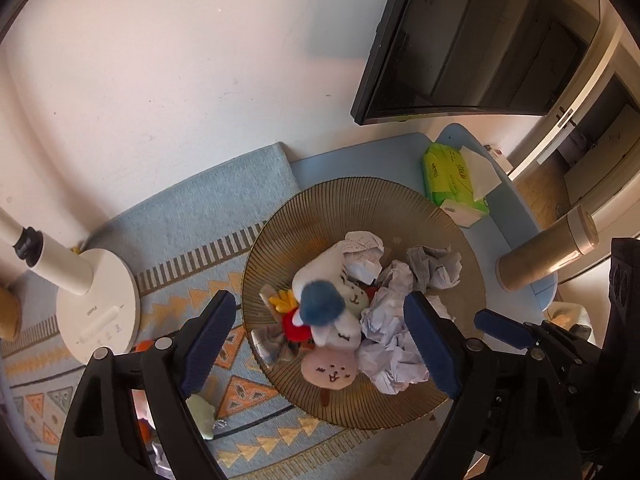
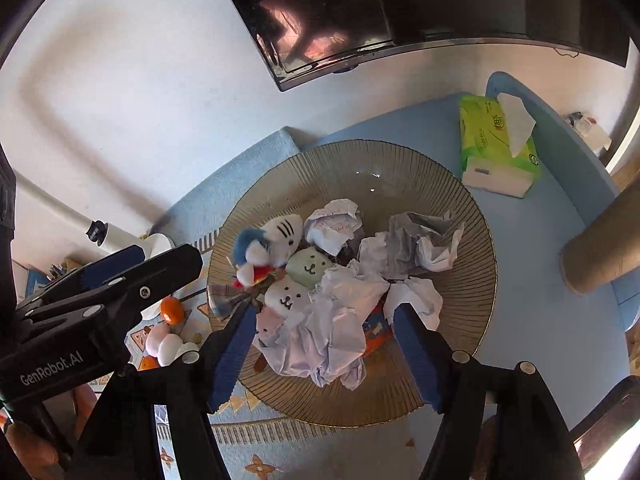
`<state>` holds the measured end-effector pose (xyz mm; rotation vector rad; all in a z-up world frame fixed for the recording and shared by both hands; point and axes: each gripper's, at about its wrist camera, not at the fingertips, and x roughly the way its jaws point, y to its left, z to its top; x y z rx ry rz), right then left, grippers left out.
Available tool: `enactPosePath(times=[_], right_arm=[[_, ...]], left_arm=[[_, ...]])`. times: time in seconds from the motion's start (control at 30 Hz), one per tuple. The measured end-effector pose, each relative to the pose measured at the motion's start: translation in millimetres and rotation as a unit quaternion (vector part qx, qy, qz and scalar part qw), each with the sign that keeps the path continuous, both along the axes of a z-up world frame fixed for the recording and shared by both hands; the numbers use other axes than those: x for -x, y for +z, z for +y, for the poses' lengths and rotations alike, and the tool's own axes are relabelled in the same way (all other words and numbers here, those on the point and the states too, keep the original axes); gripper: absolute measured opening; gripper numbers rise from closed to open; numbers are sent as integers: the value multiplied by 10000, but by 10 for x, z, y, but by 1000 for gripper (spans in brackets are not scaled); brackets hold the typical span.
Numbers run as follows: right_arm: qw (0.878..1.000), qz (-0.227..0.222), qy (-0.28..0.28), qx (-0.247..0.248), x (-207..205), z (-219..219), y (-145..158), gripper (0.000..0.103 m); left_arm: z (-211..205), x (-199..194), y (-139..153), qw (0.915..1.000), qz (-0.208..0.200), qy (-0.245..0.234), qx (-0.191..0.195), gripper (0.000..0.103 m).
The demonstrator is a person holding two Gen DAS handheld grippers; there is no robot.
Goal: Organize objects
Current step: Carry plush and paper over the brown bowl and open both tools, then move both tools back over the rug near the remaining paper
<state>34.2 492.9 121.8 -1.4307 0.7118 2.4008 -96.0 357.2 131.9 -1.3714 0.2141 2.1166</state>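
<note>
Crumpled paper lies between the open pads of the right claw, not pressed, inside the ribbed plate. Light and soft, it should be pinched at its bulk. Left claw hangs open over plush toys.

Left gripper is pointing steeply downward, jaws standing wide apart, pads pressing on nothing. Right gripper is angling down likewise, jaws parted somewhat less, pads also free. The two are hanging side by side, close together, each showing in the other's wrist view.
</note>
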Motion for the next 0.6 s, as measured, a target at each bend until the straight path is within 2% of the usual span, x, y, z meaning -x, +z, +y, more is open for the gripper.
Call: enactPosePath(times=[0.07, 0.23, 0.47, 0.6], right_arm=[[9999, 47, 88, -14, -76, -85, 39, 70], [9986, 23, 533, -38, -349, -507, -32, 83], [9913, -283, 1277, 167, -822, -1017, -571, 83], [9899, -30, 1410, 172, -1017, -1112, -810, 83]], left_arm=[[-125, -88, -16, 9999, -41, 103, 34, 85], [-561, -402, -146, 9976, -327, 596, 90, 87], [-1074, -890, -368, 9892, -499, 1359, 237, 87], [-1353, -1126, -409, 9828, -256, 1800, 312, 87]])
